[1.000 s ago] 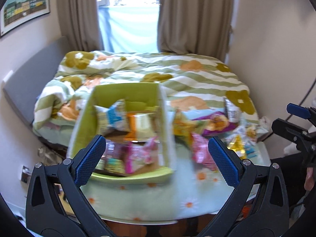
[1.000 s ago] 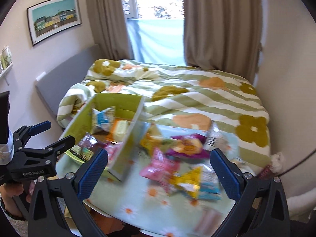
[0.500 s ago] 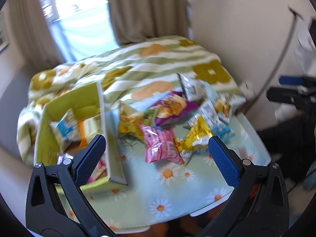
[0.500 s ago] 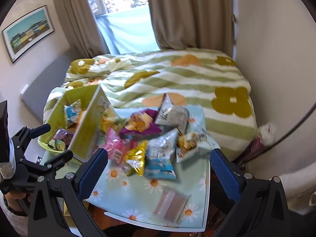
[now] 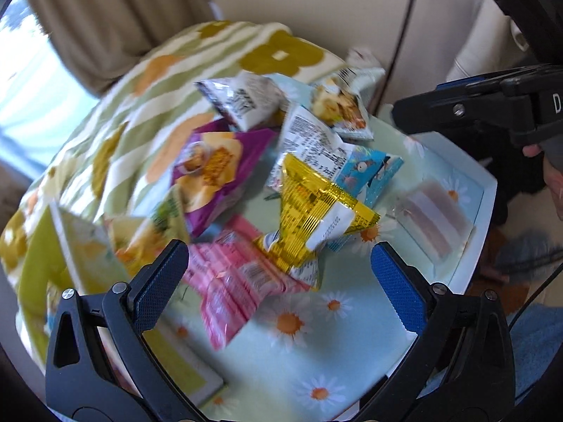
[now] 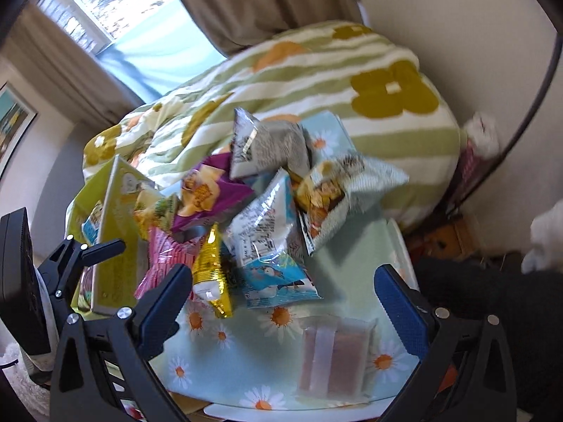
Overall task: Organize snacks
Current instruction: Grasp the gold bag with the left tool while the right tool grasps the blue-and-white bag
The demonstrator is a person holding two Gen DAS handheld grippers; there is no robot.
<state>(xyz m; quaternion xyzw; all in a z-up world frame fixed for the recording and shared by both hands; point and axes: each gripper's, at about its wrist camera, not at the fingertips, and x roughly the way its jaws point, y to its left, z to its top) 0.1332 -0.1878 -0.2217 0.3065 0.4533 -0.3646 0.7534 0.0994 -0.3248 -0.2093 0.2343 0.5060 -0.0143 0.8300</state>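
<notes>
A heap of snack packets lies on a daisy-print table (image 5: 281, 379). It holds a gold packet (image 5: 313, 211), a pink one (image 5: 228, 285), a purple one (image 5: 211, 172) and a blue one (image 6: 274, 274). A clear pinkish wafer pack (image 6: 334, 358) lies alone near the front. A green box (image 6: 116, 232) with snacks stands at the left. My left gripper (image 5: 278, 274) is open, just above the gold and pink packets. My right gripper (image 6: 281, 302) is open and empty above the blue packet and the wafer pack.
A bed with a green flower blanket (image 6: 316, 81) lies right behind the table. A wall and a dark cable (image 5: 404, 35) are on the right. The table edge (image 5: 482, 232) is close to the wafer pack (image 5: 432, 221).
Both grippers have swung from the green box to the right and moved down closer to the loose heap of packets. Both stay open and empty.
</notes>
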